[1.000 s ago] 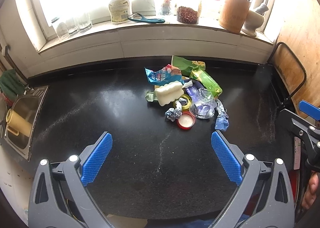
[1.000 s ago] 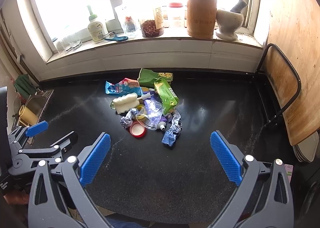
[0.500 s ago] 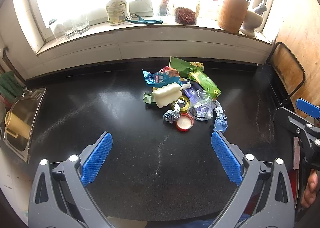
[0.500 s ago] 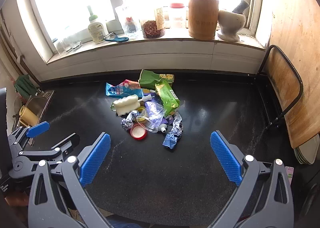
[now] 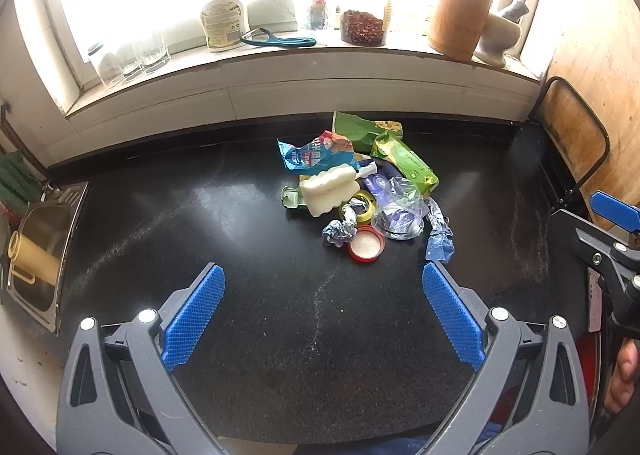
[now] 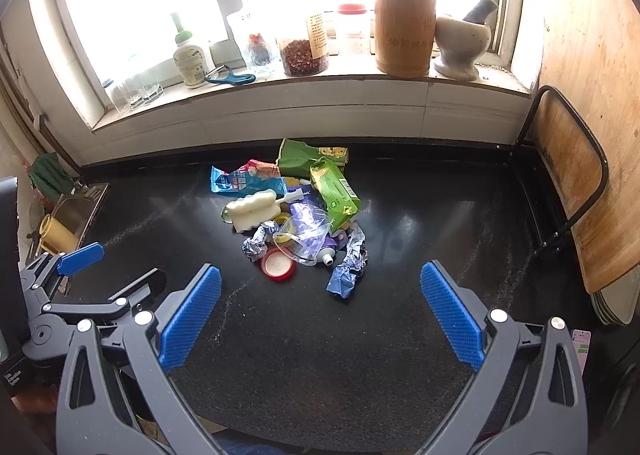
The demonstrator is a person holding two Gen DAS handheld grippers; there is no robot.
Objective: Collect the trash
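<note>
A pile of trash lies on the black counter (image 5: pixel 200 223): a blue snack bag (image 5: pixel 316 153), green packets (image 5: pixel 404 163), a white sponge brush (image 5: pixel 330 191), a clear plastic bag (image 5: pixel 398 207), crumpled foil (image 5: pixel 338 231), a red-rimmed lid (image 5: pixel 366 245) and a blue wrapper (image 5: pixel 440 241). The same pile shows in the right wrist view, with the lid (image 6: pixel 278 264) and blue wrapper (image 6: pixel 346 271) nearest. My left gripper (image 5: pixel 323 311) is open and empty, short of the pile. My right gripper (image 6: pixel 320 311) is open and empty, also short of it.
A sink (image 5: pixel 38 239) with a yellow cup sits at the left. The windowsill holds a bottle (image 5: pixel 222 21), glasses, jars, a wooden utensil holder (image 6: pixel 404 35) and a mortar (image 6: pixel 460 43). A wooden board in a black rack (image 6: pixel 568 183) stands at the right.
Both grippers have moved slightly; the pile sits a little lower and nearer in both views. Jaws stay open. Nothing was picked up.
</note>
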